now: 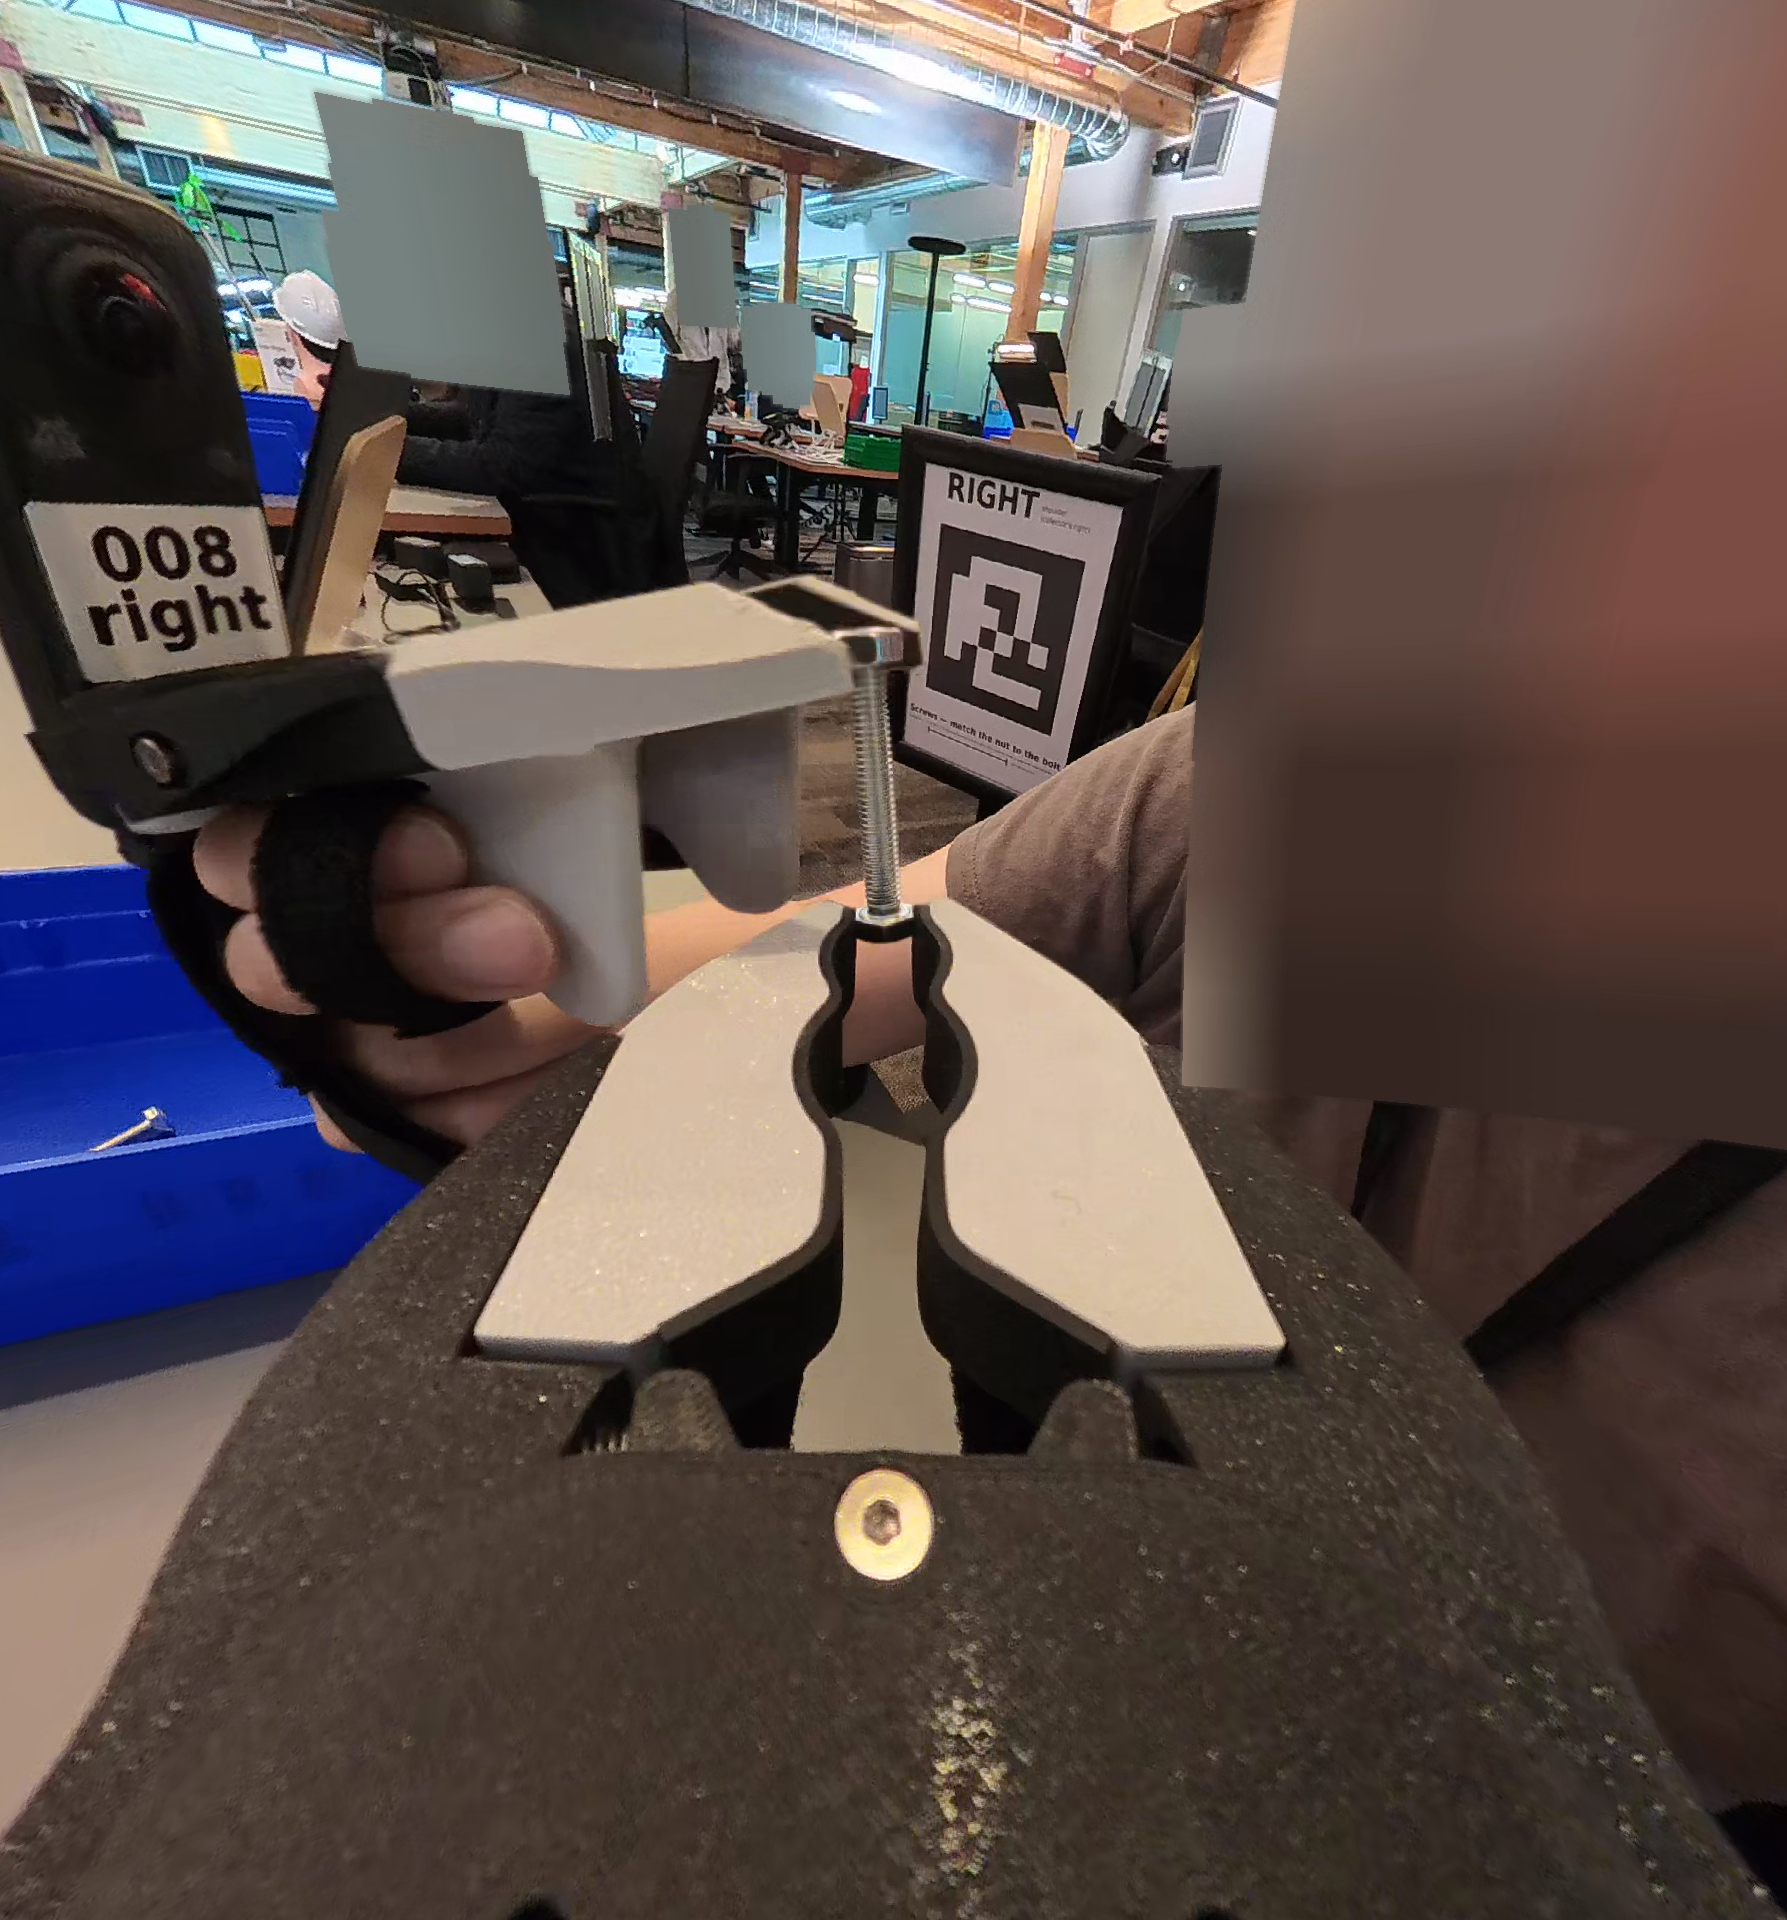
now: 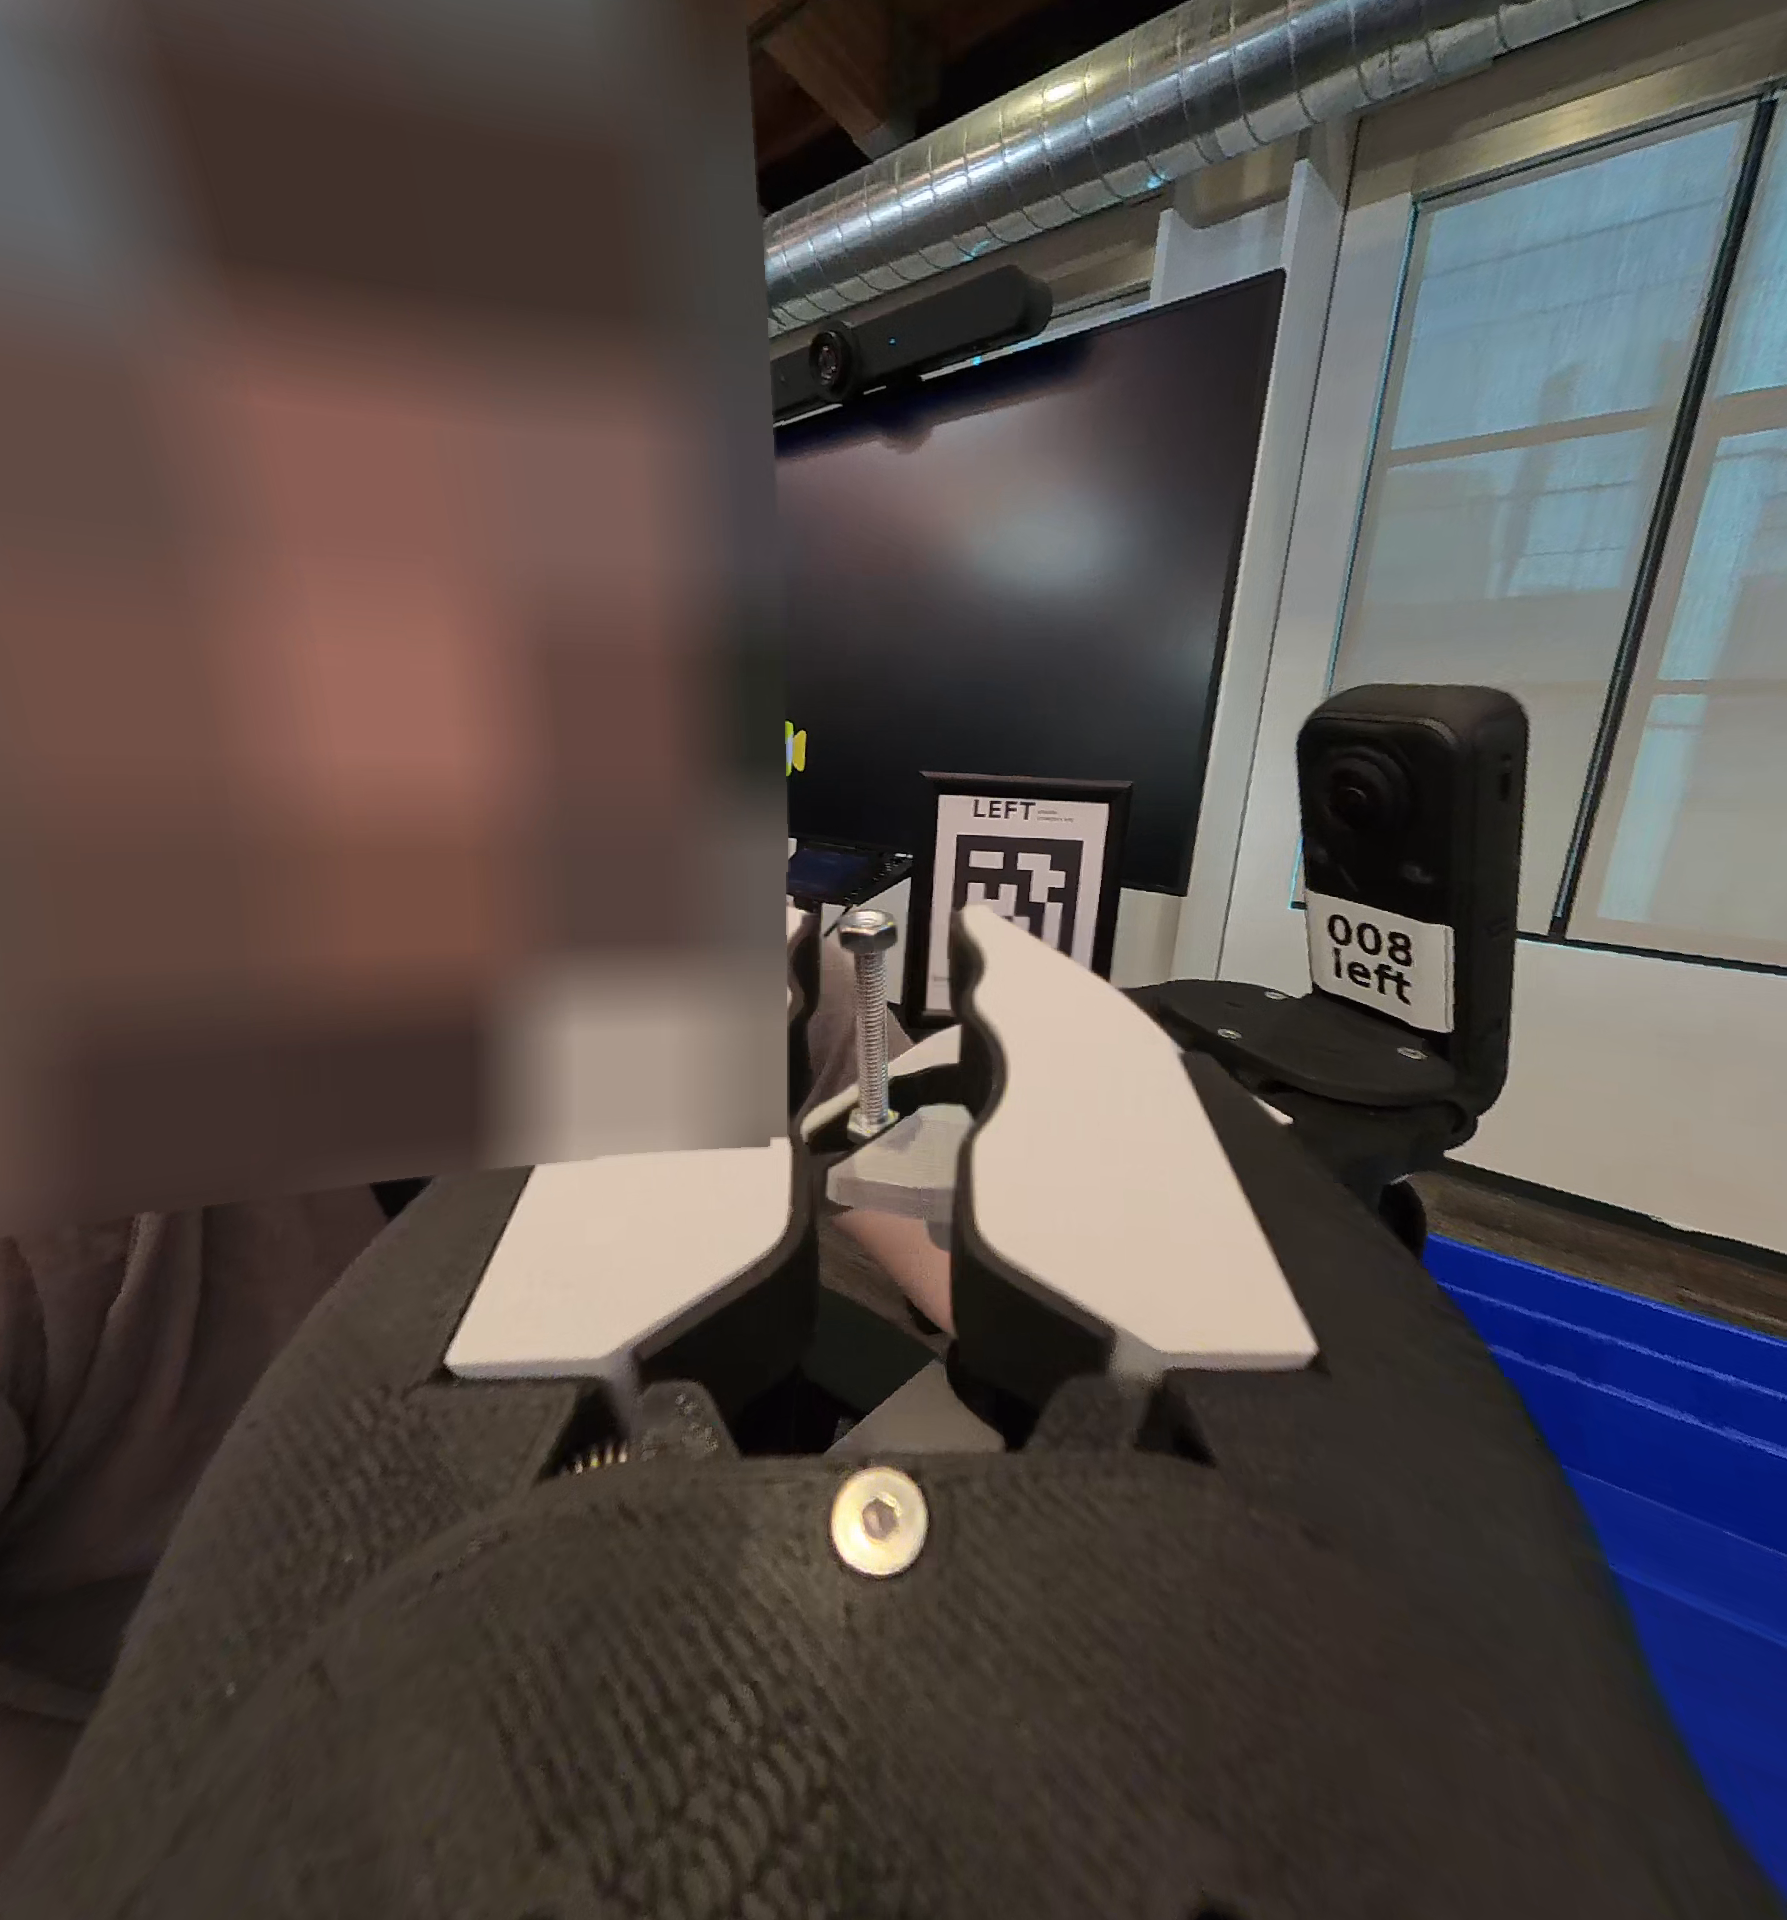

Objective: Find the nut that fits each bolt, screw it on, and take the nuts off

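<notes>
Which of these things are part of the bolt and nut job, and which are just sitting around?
In use: bolt, nut, left gripper, right gripper.
Lying about: blue bin holding a loose bolt, framed marker signs, dark screen.

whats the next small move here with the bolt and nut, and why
Probably turn the left gripper about the bolt's axis. The right gripper holds the bolt upright by its head, the left gripper pinches the nut at the thread's lower end, and nearly all the thread above is bare, so the nut looks barely started.
</notes>
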Demonstrator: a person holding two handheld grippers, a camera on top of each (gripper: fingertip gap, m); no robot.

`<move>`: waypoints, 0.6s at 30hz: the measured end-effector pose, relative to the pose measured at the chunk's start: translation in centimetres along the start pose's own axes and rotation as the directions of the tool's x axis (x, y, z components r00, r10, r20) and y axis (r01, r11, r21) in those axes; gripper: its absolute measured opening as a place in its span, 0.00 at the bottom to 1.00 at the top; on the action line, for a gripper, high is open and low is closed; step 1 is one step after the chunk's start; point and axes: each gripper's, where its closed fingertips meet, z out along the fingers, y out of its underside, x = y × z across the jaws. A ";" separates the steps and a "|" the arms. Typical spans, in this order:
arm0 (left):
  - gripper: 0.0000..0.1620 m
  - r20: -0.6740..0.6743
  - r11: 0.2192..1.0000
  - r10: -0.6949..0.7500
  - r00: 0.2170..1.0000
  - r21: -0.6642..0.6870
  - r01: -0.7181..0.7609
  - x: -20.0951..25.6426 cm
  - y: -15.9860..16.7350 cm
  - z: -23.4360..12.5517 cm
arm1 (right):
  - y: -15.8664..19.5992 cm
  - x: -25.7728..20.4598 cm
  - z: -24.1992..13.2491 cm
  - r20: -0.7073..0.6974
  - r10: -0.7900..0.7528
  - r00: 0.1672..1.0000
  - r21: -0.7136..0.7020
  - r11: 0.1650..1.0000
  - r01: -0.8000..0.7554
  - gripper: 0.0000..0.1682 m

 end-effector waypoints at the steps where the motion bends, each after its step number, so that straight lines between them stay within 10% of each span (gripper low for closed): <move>1: 0.06 0.009 1.000 0.004 1.000 0.005 -0.004 -0.1 -0.1 -0.1 | -0.2 0.2 -0.1 -0.017 -0.001 1.000 0.000 1.000 0.001 0.16; 6: 0.06 0.269 0.994 0.095 0.959 0.022 -0.104 -3.1 -1.3 -1.6 | -2.1 2.6 -1.3 -0.289 -0.138 0.947 -0.032 0.990 0.134 0.23; 14: 0.06 0.763 0.958 0.247 0.597 -0.098 -0.270 -8.9 -2.3 -6.3 | -4.5 6.7 -4.8 -0.794 -0.463 0.394 -0.307 0.864 0.399 0.24; 18: 0.06 0.797 0.954 0.259 0.545 -0.122 -0.274 -9.3 -2.2 -6.6 | -3.2 7.2 -3.8 -0.807 -0.488 0.333 -0.360 0.853 0.377 0.23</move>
